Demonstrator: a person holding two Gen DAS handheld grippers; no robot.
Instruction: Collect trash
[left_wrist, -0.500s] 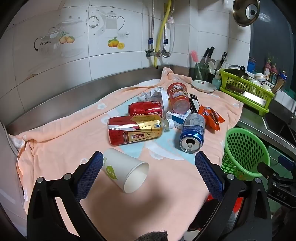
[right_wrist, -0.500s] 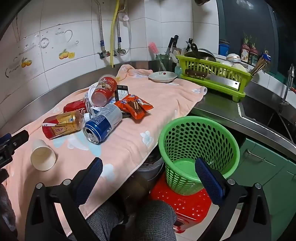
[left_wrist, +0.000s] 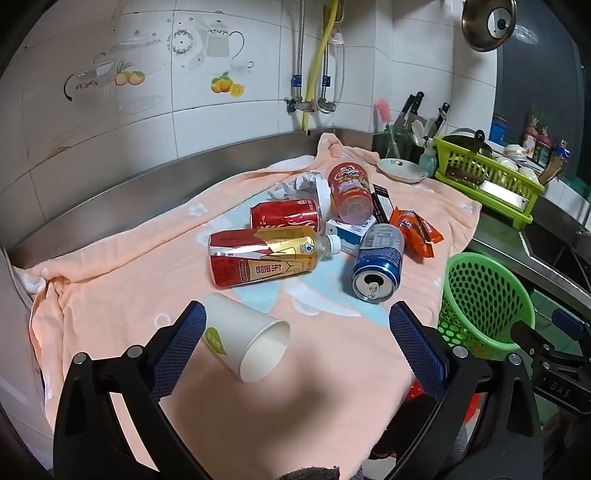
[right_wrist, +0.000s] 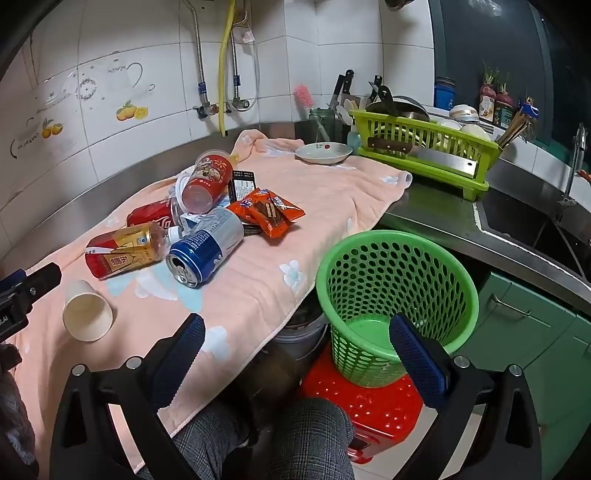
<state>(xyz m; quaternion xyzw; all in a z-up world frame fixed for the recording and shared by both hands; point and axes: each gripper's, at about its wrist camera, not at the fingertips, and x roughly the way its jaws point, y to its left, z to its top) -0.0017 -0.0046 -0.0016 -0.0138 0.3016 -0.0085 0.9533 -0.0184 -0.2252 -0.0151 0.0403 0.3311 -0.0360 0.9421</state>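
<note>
Nothing binned yet: the green basket (right_wrist: 397, 291) sits empty (cans, bottle, wrappers, paper cup (left_wrist: 245, 341) all still out); both tongs spread wide, holding nothing.

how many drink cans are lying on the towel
2. The red cola can lies behind the gold-and-red bottle; the blue can lies right of the bottle, its open top facing the camera. Another could be hidden within the pile.

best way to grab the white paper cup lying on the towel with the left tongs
Grip the paper cup across its side wall near the middle, coming down from above. It lies on its side with the open mouth facing the camera, and the open left tongs already straddle it; the rim would crush easily.
</note>
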